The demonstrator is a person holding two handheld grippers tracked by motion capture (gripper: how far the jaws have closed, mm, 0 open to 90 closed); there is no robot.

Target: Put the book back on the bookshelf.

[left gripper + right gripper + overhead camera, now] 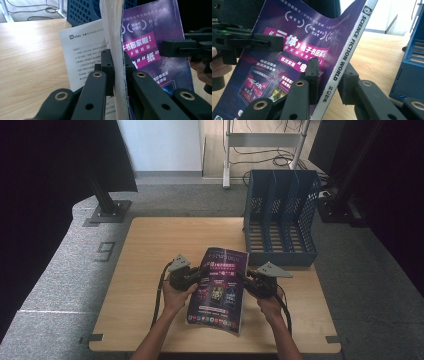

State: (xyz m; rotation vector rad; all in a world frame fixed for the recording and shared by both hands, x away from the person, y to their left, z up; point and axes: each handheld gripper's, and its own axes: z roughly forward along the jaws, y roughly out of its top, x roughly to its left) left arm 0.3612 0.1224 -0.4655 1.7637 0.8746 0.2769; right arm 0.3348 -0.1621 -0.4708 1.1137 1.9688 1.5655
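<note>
While you hold it off the wooden table [150, 270], the magazine [220, 287] hangs between your two tools, a thin, glossy, rectangular thing with a purple cover, pink banners and white lettering. Your left gripper [115, 65] pinches the open page edge, the pale paper stack squeezed flat between its hard black jaws, with one loose white printed sheet [83, 50] peeling off to that tool's left. Your right gripper [329, 75] straddles the white spine reading "SCIENCE FICTION WORLD"; one jaw lies against the cover, the other behind the spine, pressed onto it. Beyond the right tool stands a blue perforated plastic file rack [281, 215] with upright dividers.
</note>
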